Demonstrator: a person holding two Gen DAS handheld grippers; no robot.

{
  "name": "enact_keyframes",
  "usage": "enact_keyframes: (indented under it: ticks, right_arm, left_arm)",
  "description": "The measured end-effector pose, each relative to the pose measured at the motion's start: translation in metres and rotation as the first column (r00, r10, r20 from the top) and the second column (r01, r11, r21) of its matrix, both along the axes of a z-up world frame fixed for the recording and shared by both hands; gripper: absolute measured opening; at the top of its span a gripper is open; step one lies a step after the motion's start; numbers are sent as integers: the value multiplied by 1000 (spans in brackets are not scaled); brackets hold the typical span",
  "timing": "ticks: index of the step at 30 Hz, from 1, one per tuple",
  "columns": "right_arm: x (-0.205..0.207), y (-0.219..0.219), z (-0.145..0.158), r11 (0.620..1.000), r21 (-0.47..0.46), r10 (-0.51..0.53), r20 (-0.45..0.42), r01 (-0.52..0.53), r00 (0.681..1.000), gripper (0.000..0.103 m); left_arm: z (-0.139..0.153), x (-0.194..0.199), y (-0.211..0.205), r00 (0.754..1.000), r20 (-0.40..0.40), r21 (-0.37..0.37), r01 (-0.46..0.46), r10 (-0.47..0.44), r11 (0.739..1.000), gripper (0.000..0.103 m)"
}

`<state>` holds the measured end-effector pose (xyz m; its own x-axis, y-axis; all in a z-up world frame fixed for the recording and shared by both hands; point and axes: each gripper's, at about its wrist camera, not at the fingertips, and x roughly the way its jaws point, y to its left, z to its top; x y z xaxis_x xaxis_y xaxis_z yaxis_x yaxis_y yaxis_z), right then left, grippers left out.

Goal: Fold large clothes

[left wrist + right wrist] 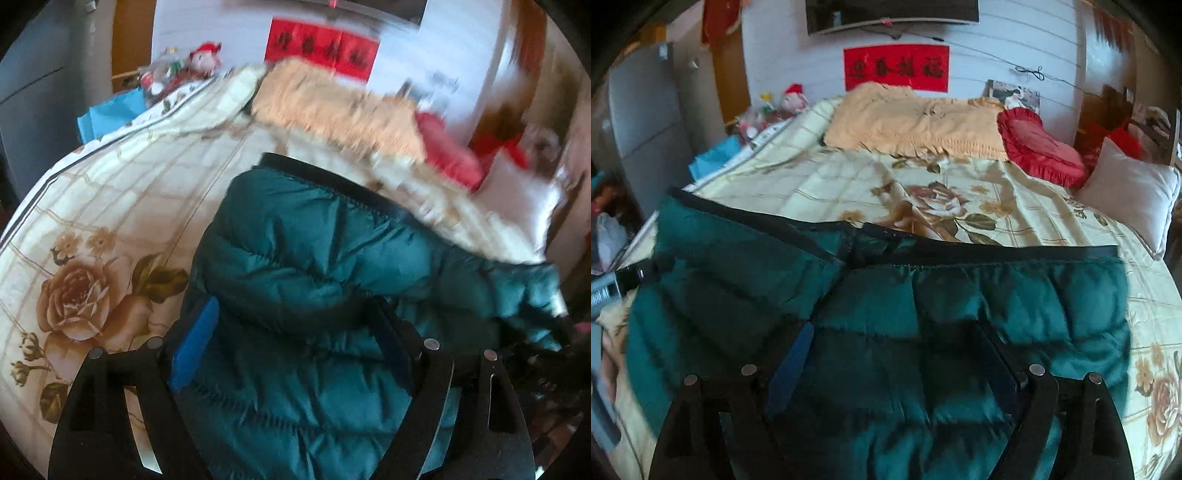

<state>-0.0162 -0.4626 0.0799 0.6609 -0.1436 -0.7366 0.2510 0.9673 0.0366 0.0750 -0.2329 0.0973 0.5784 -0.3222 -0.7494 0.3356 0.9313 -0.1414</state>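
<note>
My claws work over a bed [1015,206] spread with a cream quilt printed with brown roses. The teal puffer jacket [923,314] lies flat on it at the near edge, its black hem band turned toward the headboard end. Beyond the jacket, at the far end, a peach blanket [916,122] lies across the bed. Just right of that blanket sits a red frilled cushion [1041,147], and right again a white pillow [1134,199].

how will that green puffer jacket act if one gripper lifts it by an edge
The green puffer jacket will probably flop and drape, since it already creases over itself. Its quilted, puffy panels suggest it is light for its bulk. The shiny shell looks slick, so it may slide on the floral bedspread.
</note>
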Motion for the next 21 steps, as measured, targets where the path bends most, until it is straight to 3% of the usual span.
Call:
enact_keyframes:
  ticks: [6,11,15,21]
  right_arm:
    - [37,-18,-35,998,43,-33,-93,37,995,88]
    - [46,-26,-49,997,62,-48,-90,53,995,92]
    - [39,-24,-35,997,61,-49,-104,55,993,91]
    - [-11,-47,8,996,40,-78,31,77,996,91]
  left_arm:
    - [-30,31,-8,996,-78,38,-28,31,999,87]
    - [-39,33,-13,999,-47,59,-23,26,998,88]
    - [-29,29,-9,999,-43,49,-23,25,999,88]
    - [-3,29,-6,997,65,88,-46,40,995,88]
